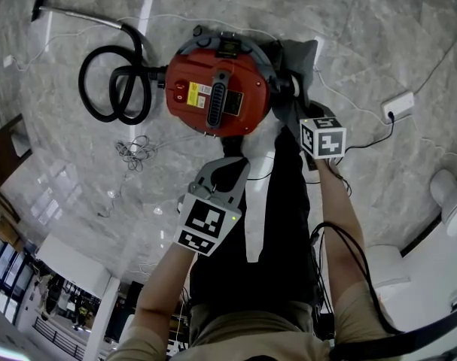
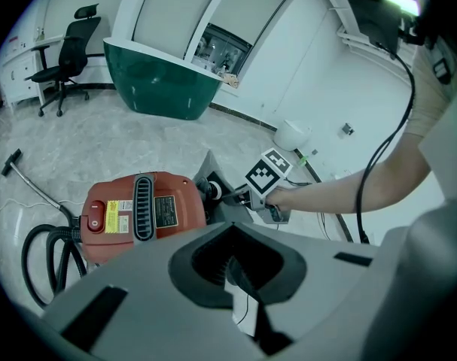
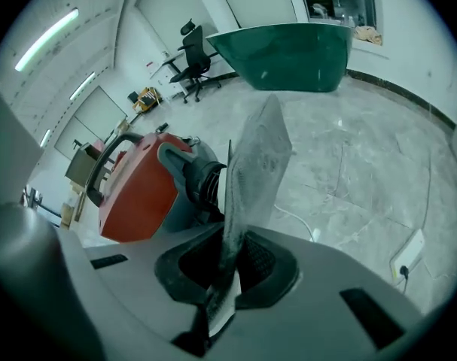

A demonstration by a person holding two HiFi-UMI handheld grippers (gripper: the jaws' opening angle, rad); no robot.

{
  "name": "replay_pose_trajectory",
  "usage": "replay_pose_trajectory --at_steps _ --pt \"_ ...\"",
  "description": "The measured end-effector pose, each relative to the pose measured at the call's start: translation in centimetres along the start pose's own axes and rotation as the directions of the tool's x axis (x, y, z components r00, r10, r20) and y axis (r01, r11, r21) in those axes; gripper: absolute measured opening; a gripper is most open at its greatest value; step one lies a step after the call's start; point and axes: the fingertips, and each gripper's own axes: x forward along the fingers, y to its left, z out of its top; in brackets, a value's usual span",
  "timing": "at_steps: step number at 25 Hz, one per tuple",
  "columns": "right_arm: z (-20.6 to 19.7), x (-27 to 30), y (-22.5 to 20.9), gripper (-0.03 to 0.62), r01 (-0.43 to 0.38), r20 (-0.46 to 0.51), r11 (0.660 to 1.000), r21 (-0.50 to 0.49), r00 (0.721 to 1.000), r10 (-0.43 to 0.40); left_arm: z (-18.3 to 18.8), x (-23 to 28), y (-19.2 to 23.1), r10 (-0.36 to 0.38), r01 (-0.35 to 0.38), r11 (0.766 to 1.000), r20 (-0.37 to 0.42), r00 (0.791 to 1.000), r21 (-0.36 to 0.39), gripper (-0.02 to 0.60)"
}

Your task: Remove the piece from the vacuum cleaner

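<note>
My right gripper [image 3: 228, 271] is clamped on the grey piece [image 3: 258, 164], which looks barely off the vacuum [image 3: 138, 194]. My left gripper [image 2: 232, 273] is closed and empty. What's left is drawing the piece clear

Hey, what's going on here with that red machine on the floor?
A person stands over a red vacuum cleaner on the marble floor, a two-jaw gripper in each hand. The right gripper is clamped on a flat grey piece beside the vacuum; whether it is free I cannot tell. The left gripper hangs nearby, shut and empty.
</note>
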Motion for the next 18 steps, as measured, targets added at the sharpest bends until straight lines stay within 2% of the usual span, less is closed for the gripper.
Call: replay_pose_trajectory --at_steps 4,7,11,15,16,18 --pt "-0.36 0.12 -0.13 0.023 0.129 0.035 0.975 -0.181 0.992 -0.125 -0.26 0.05 -0.29 -0.002 0.002 1.0 -0.005 1.0 0.0 -0.002" --pt "-0.73 0.23 -0.3 0.022 0.196 0.053 0.954 -0.225 0.981 -0.188 -0.37 0.21 -0.45 -0.005 0.005 1.0 -0.009 1.0 0.002 -0.002" --pt "-0.45 0.09 -0.3 0.021 0.148 0.056 0.974 -0.174 0.989 -0.14 -0.36 0.24 -0.56 -0.007 0.007 1.0 -0.01 1.0 0.005 -0.002" --pt "-0.51 0.26 -0.47 0.021 0.083 0.051 0.996 -0.028 0.995 -0.081 -0.45 0.18 -0.3 -0.005 0.005 1.0 -0.01 1.0 0.003 -0.002" --pt "-0.52 0.24 -0.5 0.021 0.083 0.048 0.996 -0.038 0.996 -0.081 -0.47 0.16 -0.24 -0.004 0.004 1.0 -0.009 1.0 0.002 -0.002" --pt "-0.49 0.11 -0.55 0.021 0.111 0.043 0.982 -0.152 0.993 -0.106 -0.51 0.11 -0.15 -0.004 0.004 1.0 -0.006 1.0 -0.001 -0.002"
